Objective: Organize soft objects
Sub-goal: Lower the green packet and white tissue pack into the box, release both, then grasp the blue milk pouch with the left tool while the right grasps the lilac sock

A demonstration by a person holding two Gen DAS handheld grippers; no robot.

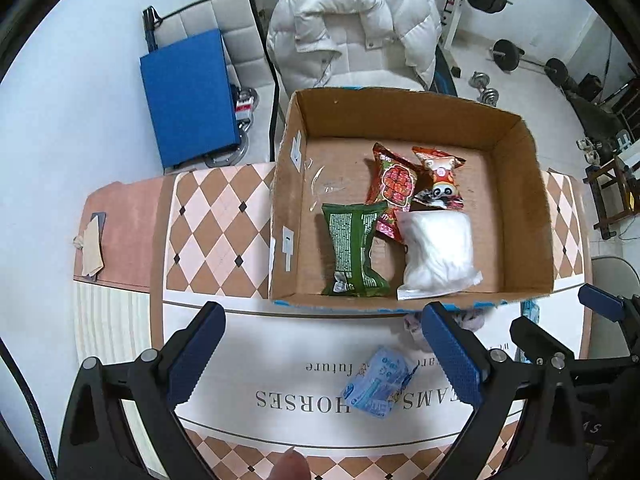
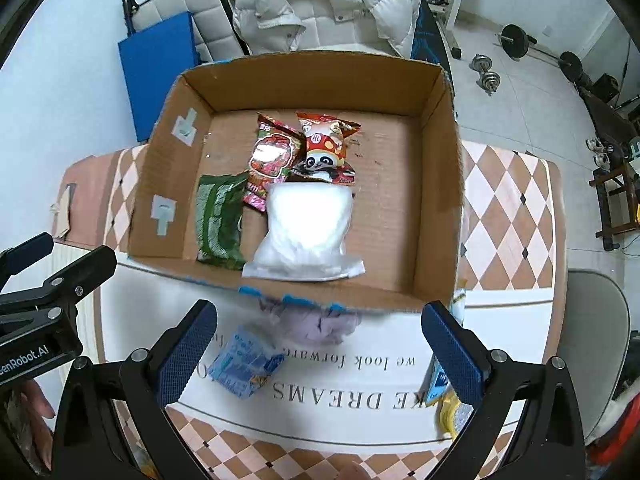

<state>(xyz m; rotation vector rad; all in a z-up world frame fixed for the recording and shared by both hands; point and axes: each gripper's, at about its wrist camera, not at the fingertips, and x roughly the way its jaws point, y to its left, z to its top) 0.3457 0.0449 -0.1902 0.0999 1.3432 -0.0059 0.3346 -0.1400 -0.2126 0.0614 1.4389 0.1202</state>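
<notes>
An open cardboard box (image 1: 520, 216) (image 2: 440, 184) stands on the table. In it lie a green packet (image 1: 354, 252) (image 2: 220, 220), a red packet (image 1: 394, 188) (image 2: 272, 156), a red panda packet (image 1: 440, 180) (image 2: 326, 148) and a white bag (image 1: 436, 252) (image 2: 306, 228). A light blue packet (image 1: 378, 386) (image 2: 246, 362) lies on the table in front of the box, next to a lilac soft thing (image 2: 320, 326). My left gripper (image 1: 320, 354) is open above the blue packet. My right gripper (image 2: 316, 354) is open and empty, right of the blue packet.
A yellow and blue packet (image 2: 444, 392) lies by my right finger at the box's right corner. The tablecloth (image 2: 360, 396) is white with print and checkered edges. A white jacket (image 1: 352, 24) hangs on a chair behind the box. A blue board (image 1: 188, 92) stands back left.
</notes>
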